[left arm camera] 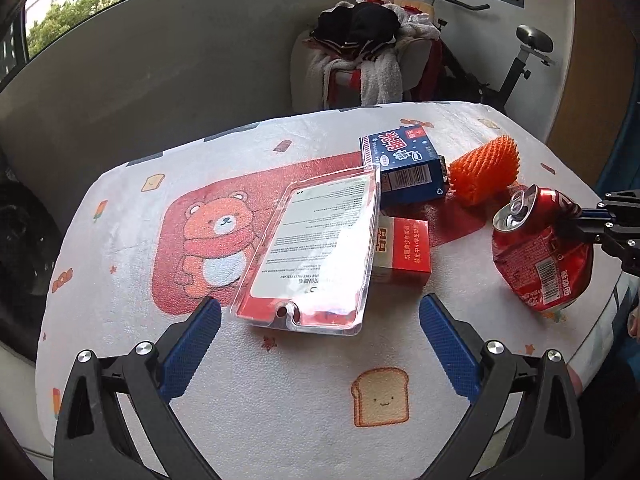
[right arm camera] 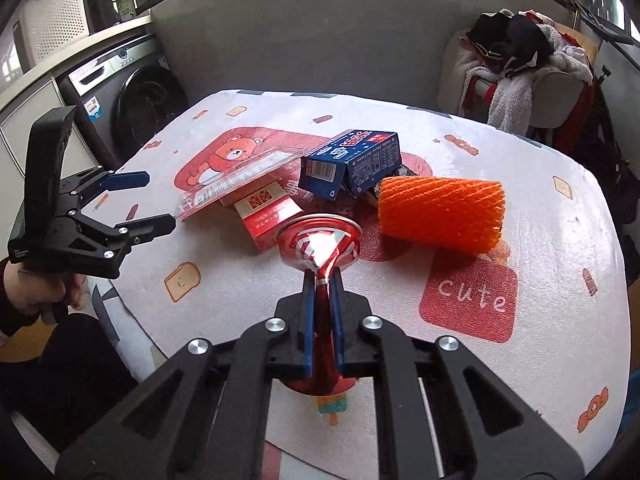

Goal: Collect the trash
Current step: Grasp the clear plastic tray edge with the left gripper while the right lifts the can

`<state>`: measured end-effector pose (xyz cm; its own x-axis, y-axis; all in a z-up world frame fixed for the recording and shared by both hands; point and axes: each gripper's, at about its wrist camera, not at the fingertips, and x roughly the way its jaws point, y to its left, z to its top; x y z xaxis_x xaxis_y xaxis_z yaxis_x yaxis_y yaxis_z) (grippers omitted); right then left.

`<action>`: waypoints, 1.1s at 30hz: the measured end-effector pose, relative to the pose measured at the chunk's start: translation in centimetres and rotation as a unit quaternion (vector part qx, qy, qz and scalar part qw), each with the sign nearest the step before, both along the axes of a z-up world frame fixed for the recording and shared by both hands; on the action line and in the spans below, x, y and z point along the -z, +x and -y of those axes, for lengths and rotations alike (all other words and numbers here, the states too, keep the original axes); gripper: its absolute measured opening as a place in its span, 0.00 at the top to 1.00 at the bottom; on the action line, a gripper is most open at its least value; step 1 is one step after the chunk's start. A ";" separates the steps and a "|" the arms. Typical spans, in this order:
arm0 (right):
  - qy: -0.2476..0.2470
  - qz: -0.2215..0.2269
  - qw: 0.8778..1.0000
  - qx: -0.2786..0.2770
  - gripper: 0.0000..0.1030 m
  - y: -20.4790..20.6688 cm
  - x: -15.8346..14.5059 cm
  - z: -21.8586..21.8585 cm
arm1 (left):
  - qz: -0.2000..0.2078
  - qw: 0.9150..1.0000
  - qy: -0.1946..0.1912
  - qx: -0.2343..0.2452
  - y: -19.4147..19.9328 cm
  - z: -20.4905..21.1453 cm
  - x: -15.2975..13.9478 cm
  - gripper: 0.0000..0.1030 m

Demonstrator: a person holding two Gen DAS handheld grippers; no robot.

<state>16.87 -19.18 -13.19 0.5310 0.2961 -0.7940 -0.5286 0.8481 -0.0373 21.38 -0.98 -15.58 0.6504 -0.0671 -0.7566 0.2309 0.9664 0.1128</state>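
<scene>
Right gripper [right arm camera: 322, 276] is clamped tight on a crushed red soda can [right arm camera: 318, 246], pads pinching the flattened side wall, can lifted off the table w/ its round end facing away from the fingers. From the left wrist cam the same can [left arm camera: 540, 248] hangs off to the right, pull-tab end tilted up-left, w/ the right gripper coming in from the frame edge.

Left gripper [left arm camera: 320, 316] is wide open, nothing between the blue pads [left arm camera: 444, 332], hovering over the tablecloth [left arm camera: 280, 400] w/ the bear print. Straight ahead of its fingertips, just past them: a clear plastic blister pack [left arm camera: 320, 248] w/ a printed card inside, far end propped on a red carton [left arm camera: 404, 250]. Behind those sits a blue box [left arm camera: 404, 164], and to the right of that an orange foam net sleeve [left arm camera: 484, 168] lying on its side.

From the right gripper, the orange sleeve [right arm camera: 440, 212] is ahead & to the right, the blue box [right arm camera: 352, 164] ahead, red carton [right arm camera: 268, 216] ahead-left just beside the can. Left gripper [right arm camera: 158, 200] shows far left, held in a hand [right arm camera: 60, 284].
</scene>
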 end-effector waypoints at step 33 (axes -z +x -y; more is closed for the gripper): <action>0.045 0.028 0.998 0.034 0.89 -2.2 -1.0 -0.3 | 0.020 0.997 -0.067 -0.018 -1.8 -5.2 -4.6 0.94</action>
<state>14.68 -18.84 -12.16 0.5946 0.3274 -0.7344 -0.4693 0.8829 0.0137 19.59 4.23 -10.98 0.6844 -0.1413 -0.7152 0.1932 0.9811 -0.0089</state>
